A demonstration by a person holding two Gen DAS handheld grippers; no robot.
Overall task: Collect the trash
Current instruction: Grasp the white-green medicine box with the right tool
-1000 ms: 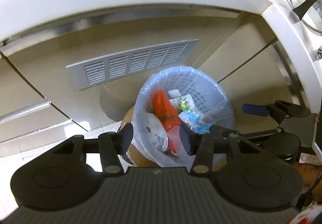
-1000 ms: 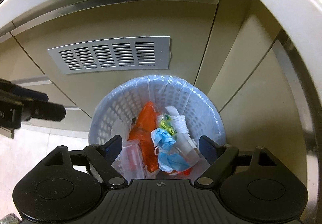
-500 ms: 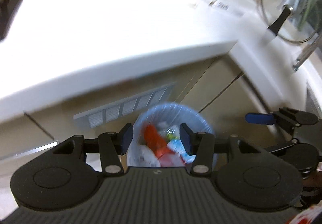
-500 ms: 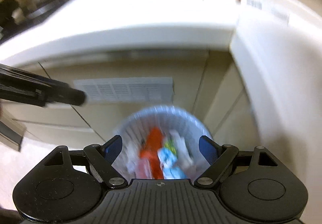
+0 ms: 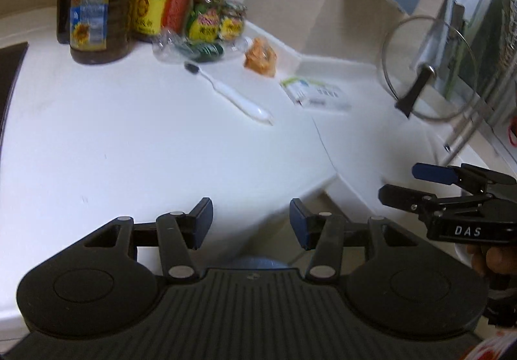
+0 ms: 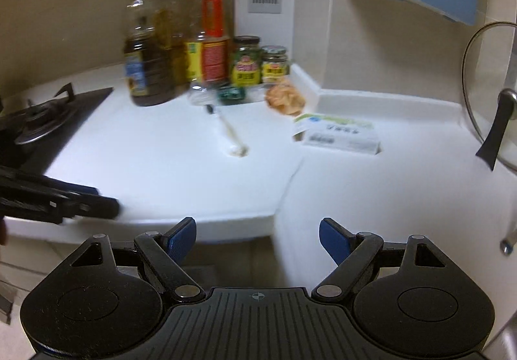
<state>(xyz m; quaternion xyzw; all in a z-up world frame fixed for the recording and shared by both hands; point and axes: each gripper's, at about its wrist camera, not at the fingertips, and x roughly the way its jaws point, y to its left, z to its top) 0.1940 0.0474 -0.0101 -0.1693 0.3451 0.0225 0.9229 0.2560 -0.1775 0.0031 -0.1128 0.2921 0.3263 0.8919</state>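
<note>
Now both grippers hover at the bench (image 6: 168, 146) edge, fingers spread wide, holding nothing.
Well ahead of the left gripper (image 5: 251, 222) and right gripper (image 6: 257, 238) lie a toothbrush (image 5: 231, 93), crumpled orange wrapper (image 6: 285, 99) and flat packet (image 6: 337, 133).

- Soft indoor light is washing the white L-shaped bench (image 5: 135, 140) to a pale glare.
- Motion blur is smearing the glass oil bottles (image 6: 152, 46) and the white paper packet (image 6: 336, 133).
- Fisheye distortion is bending the edges of both views.
</note>
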